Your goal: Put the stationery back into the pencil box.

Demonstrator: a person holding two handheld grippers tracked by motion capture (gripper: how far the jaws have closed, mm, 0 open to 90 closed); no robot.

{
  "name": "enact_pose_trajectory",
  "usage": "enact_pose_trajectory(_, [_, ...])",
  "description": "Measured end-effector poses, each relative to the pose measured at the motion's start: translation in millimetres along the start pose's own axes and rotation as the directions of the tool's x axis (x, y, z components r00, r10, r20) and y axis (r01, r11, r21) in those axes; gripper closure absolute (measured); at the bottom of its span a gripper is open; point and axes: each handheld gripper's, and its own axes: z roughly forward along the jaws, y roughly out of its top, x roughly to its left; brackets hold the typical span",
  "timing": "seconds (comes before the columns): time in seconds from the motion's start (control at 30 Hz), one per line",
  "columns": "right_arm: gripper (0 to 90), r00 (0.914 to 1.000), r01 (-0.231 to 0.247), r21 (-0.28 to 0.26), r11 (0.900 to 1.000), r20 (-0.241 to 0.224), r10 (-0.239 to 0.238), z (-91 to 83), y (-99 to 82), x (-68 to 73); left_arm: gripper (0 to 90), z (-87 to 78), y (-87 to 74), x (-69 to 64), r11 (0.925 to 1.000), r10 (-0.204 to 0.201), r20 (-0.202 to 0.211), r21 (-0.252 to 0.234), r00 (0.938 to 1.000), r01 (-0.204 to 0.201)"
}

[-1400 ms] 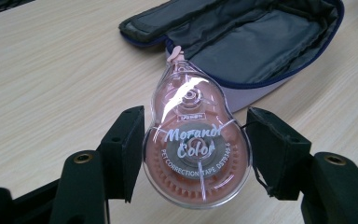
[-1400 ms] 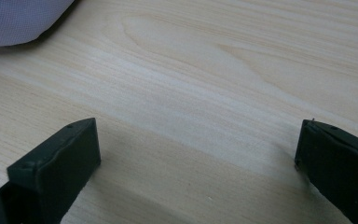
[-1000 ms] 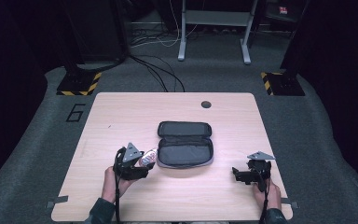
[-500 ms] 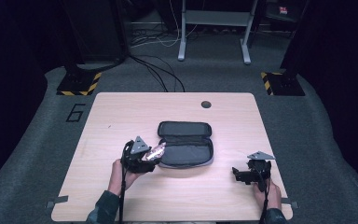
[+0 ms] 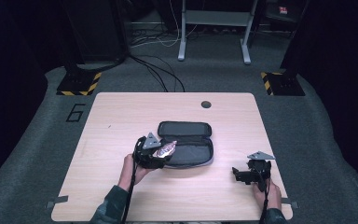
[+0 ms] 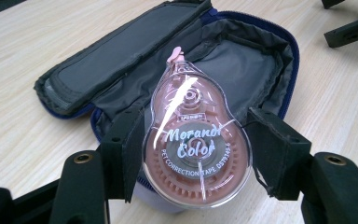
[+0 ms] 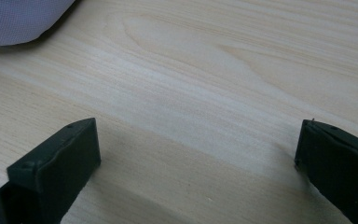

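The left hand-held gripper (image 6: pixel 191 158) clamps the correction tape (image 6: pixel 196 144) at frame centre, nose toward the open case (image 6: pixel 242 70), apparently to stow it, while the right hand-held gripper (image 7: pixel 196 158) idles released over the desk (image 7: pixel 205 70).

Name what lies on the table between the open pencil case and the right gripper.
Nothing: in the high view, the table is bare wood between the open pencil case and the right gripper, whose open jaws hold nothing.

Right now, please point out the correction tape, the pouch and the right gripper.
correction tape (image 6: pixel 196 140), left gripper view, printed middle
pouch (image 6: pixel 242 65), left gripper view, grey inner lining
right gripper (image 5: pixel 237 173), high view, between the jaw tips
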Motion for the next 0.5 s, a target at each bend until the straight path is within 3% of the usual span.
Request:
enact_pose_trajectory(0.17, [0.0,1.0,0.0,0.0,1.0,0.0,0.0,0.0,0.0,0.0,39.6,6.9,5.0,1.6,0.9996,0.015,0.015,0.023,0.9998,-0.015])
enact_pose_trajectory(0.2, [0.0,1.0,0.0,0.0,1.0,0.0,0.0,0.0,0.0,0.0,39.6,8.5,5.3,0.9,0.9998,0.001,0.025,0.02,0.9997,-0.002])
enact_pose_trajectory(0.5, [0.0,1.0,0.001,0.0,1.0,0.0,-0.001,0.0,0.0,-0.1,39.6,27.4,11.5,0.1,0.9998,0.006,0.029,0.017,0.9996,-0.006])
